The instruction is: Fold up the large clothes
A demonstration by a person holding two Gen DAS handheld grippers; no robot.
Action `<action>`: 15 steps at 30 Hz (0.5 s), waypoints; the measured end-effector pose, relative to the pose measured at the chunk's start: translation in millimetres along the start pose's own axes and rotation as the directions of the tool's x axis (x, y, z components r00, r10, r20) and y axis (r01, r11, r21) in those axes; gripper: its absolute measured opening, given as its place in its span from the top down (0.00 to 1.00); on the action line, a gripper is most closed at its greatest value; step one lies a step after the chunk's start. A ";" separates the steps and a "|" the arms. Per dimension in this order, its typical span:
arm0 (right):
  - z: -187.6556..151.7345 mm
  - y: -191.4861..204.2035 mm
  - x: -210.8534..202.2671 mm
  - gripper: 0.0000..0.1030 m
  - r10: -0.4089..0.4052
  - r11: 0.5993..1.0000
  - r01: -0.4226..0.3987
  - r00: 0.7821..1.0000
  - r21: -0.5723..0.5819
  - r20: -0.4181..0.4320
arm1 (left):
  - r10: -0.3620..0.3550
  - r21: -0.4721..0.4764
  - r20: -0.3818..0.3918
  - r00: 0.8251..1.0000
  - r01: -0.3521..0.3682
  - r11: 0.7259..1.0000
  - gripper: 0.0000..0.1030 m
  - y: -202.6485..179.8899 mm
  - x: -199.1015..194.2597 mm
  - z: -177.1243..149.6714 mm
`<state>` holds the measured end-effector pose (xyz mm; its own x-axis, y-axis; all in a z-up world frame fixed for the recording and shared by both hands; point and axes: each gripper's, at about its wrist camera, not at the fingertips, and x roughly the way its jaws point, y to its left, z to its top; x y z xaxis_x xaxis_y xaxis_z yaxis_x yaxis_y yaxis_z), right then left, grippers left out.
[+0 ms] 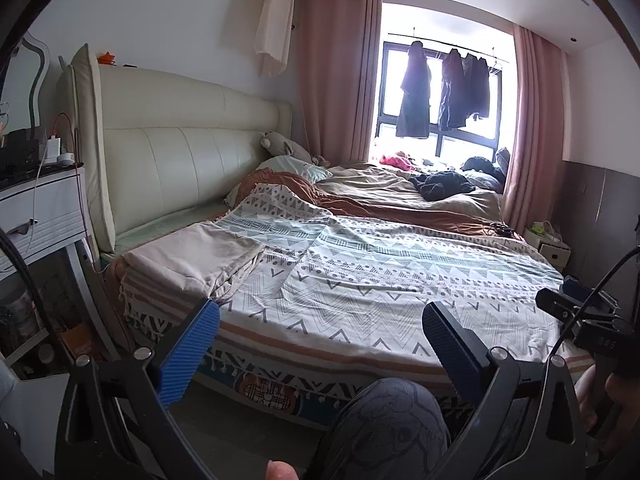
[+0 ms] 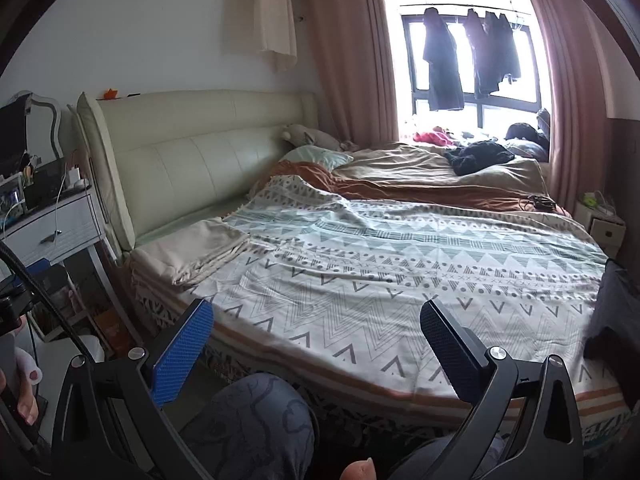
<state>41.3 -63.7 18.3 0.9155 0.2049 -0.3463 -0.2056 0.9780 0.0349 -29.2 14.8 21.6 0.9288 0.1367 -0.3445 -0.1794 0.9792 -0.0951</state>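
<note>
**Both claws open over the bed edge**

My left claw (image 1: 320, 320) stands wide open with nothing between its blue pads, and my right claw (image 2: 316, 316) is spread just as wide, also empty. Both point slightly down across the bed (image 2: 400, 384), which is covered by a patterned spread (image 2: 380, 280). The cloth (image 1: 196, 258) I am folding lies as a beige folded stack on the spread's left corner near the headboard (image 1: 180, 140), apart from either claw. In the left view it sits just beyond my left pad; in the right view it is farther left. A dark garment (image 2: 478, 156) lies crumpled on the far side of the bed by the window (image 2: 468, 52), where more clothes hang. My knee (image 2: 256, 420) shows below the claws. A nightstand (image 1: 44, 204) stands left of the bed.
</note>
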 end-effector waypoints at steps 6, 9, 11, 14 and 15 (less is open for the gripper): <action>-16.2 -12.9 -10.2 0.00 -0.003 1.000 0.004 1.000 0.030 -0.005 | 0.013 0.025 -0.024 1.000 -0.012 1.000 0.00 -0.8 -4.1 -16.3; -18.9 -14.1 -12.2 0.00 -0.009 0.999 0.009 1.000 0.037 -0.013 | 0.012 0.021 -0.035 0.999 -0.011 1.000 0.00 -0.2 -3.0 -20.5; -19.6 -15.3 -11.0 0.00 -0.010 0.999 0.011 1.000 0.041 -0.022 | 0.012 0.014 -0.035 0.999 -0.011 1.000 0.00 -0.2 -4.3 -22.0; -18.8 -16.3 -9.2 0.00 -0.011 0.999 0.013 0.999 0.045 -0.033 | 0.025 0.011 -0.023 0.999 -0.025 1.000 0.00 -0.4 -6.4 -23.0; -18.4 -15.9 -9.1 0.00 -0.012 0.999 0.013 0.999 0.046 -0.033 | 0.030 0.012 -0.020 0.999 -0.030 0.999 0.00 -0.5 -7.2 -23.1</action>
<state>29.9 -81.9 3.6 0.9059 0.1920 -0.3774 -0.1775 0.9814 0.0731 -43.4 9.9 2.5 0.9163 0.1634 -0.3656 -0.2033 0.9764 -0.0733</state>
